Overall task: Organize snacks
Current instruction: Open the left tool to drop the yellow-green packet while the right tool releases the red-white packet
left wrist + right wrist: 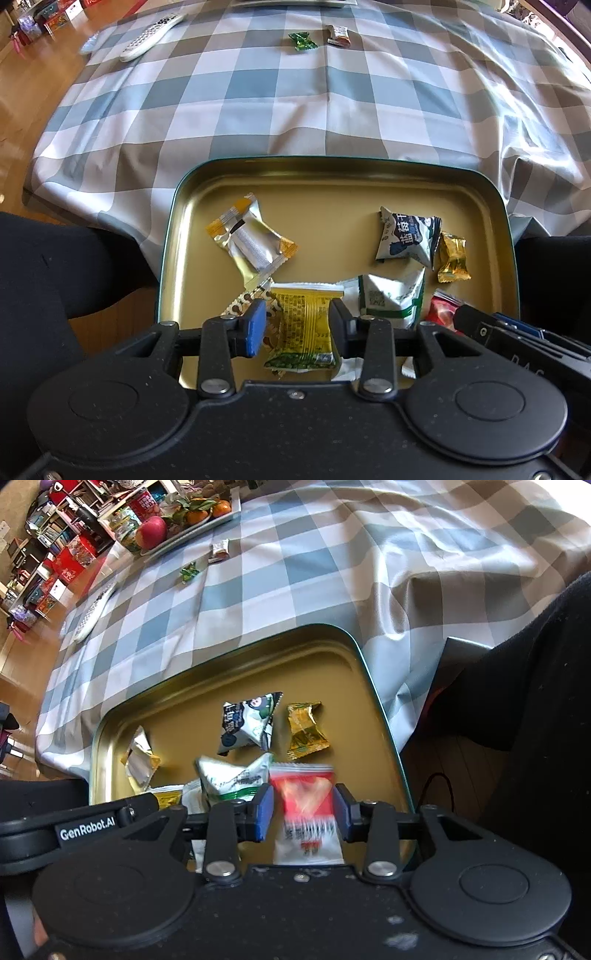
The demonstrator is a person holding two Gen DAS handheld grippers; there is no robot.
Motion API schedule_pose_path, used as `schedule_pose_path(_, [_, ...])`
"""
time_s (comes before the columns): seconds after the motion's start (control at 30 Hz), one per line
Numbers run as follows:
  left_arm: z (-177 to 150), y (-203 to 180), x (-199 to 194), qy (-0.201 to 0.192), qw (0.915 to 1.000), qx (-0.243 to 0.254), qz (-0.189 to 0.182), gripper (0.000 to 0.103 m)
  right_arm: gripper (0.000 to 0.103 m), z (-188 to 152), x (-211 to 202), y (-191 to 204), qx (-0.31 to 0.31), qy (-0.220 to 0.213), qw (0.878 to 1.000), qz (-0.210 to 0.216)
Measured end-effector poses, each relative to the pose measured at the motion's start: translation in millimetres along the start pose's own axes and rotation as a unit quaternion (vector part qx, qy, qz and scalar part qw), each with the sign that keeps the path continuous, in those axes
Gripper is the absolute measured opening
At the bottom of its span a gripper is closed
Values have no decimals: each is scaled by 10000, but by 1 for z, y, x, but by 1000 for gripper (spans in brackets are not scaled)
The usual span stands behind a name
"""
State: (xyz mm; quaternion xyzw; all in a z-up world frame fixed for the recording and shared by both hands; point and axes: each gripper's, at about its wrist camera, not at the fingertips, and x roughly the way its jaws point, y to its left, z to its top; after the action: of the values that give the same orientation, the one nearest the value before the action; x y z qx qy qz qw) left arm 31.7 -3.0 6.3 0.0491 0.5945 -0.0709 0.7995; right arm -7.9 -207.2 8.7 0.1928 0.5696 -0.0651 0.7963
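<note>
Because both packets are thin crinkly film with little inside, they look light, soft and slick, best pinched flat across the middle rather than at a sealed edge. The yellow snack packet point(301, 328) sits between the fingers of the left gripper point(297, 326), which stand apart at its sides; whether they press it I cannot tell. The right gripper point(303, 812) likewise brackets a blurred red-and-white snack packet point(308, 812). Both hang over the near end of the gold tin tray point(332, 173), where other wrapped snacks lie. Beyond, on the checked-cloth surface point(258, 92), a green candy point(302, 41) and a brown one point(338, 35) wait, well apart from a remote control point(151, 37) and a fruit tray point(199, 517).
</note>
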Motion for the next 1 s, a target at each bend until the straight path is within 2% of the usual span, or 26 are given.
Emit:
schedule_pose_path(0.1, [-4,1,1,91,10000,-1,10,48,39,-1,-3,3,-53,-2,10000,13])
schedule_pose_path(0.27, [-9,5,2,163,9999,-27,7,48,50,-3,-6,10,-250,-39,9997,-48])
schedule_pose_path(0.43, [-12,11,3,200,9997,-110,55,54,59,-4,-5,18,-402,-23,9991,-121])
schedule_pose_path(1.0, [-13,22,11,497,9984,-265,-46,57,70,-3,5,33,-666,178,9974,-223])
